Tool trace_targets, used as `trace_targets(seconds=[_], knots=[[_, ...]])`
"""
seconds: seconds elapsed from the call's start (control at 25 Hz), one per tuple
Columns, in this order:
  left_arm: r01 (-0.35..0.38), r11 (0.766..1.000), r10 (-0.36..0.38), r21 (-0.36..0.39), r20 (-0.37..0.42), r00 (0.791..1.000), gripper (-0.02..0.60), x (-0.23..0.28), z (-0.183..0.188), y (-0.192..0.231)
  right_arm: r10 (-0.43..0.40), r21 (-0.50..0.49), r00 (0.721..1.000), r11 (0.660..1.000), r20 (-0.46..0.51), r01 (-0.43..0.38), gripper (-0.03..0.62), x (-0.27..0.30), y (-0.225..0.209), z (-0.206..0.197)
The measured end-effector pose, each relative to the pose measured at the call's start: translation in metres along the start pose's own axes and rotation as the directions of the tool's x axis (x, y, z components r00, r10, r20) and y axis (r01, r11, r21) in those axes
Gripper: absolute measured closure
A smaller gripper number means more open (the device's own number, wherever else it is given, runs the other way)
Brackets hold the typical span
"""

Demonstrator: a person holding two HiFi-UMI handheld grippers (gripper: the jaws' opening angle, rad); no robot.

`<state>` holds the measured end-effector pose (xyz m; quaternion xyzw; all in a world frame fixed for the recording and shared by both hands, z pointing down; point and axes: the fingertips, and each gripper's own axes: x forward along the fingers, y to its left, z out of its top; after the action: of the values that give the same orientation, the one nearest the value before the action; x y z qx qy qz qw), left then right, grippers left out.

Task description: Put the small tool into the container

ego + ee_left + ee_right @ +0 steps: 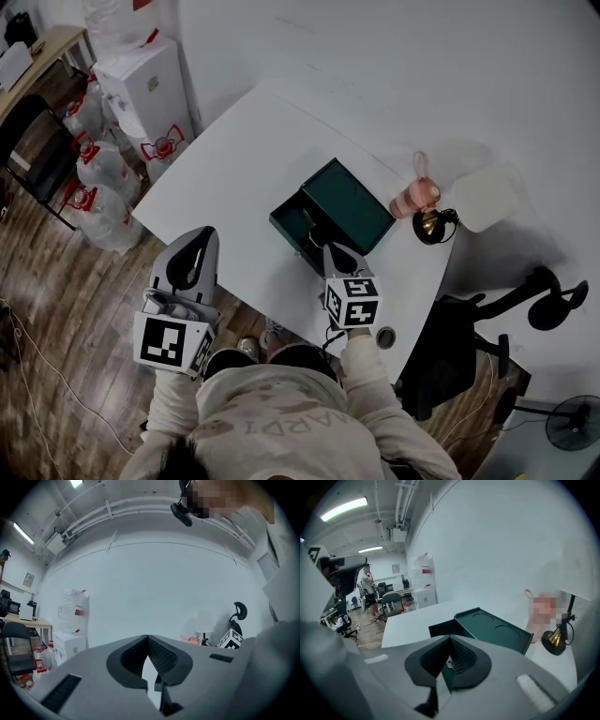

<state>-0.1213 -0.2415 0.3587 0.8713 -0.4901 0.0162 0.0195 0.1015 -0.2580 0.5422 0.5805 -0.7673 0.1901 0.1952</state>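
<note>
My right tongs [330, 249] are pinching the small tool [450, 663] right at the open front of the green container [352, 202] on the counter [234, 150]. Left tongs [201, 234] are pressed together with nothing in them, near the counter's edge.

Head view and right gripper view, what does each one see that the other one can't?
Only the head view shows the fan and the black chair on the floor. Only the right gripper view shows the ceiling light and a person standing far off. Both show the green container, the pink bottle, the lamp and the white table.
</note>
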Motion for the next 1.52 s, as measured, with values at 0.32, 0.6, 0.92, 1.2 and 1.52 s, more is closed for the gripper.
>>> trace_targets(seconds=[0.32,0.6,0.92,1.2,1.52], knots=[[0.038,0.999,-0.038,0.014,0.022,0.999,0.578,-0.014,0.009,-0.014,-0.041,0.032,0.993,0.999,0.113,0.037,0.585,-0.042,0.005,0.022],[0.059,0.998,-0.060,0.023,0.034,0.998,0.578,-0.027,0.014,-0.024,-0.068,0.013,0.982,0.998,0.176,0.067,0.584,-0.073,0.012,0.033],[0.083,0.996,-0.085,0.033,0.048,0.995,0.578,-0.037,0.019,-0.034,-0.082,-0.022,0.969,0.996,0.235,0.089,0.583,-0.105,0.022,0.045],[0.113,0.993,-0.116,0.042,0.061,0.991,0.577,-0.043,0.025,-0.044,-0.093,-0.027,0.951,0.994,0.294,0.105,0.583,-0.133,0.030,0.059],[0.146,0.988,-0.150,0.056,0.076,0.986,0.577,-0.052,0.031,-0.060,-0.095,-0.024,0.926,0.993,0.365,0.112,0.583,-0.169,0.037,0.073]])
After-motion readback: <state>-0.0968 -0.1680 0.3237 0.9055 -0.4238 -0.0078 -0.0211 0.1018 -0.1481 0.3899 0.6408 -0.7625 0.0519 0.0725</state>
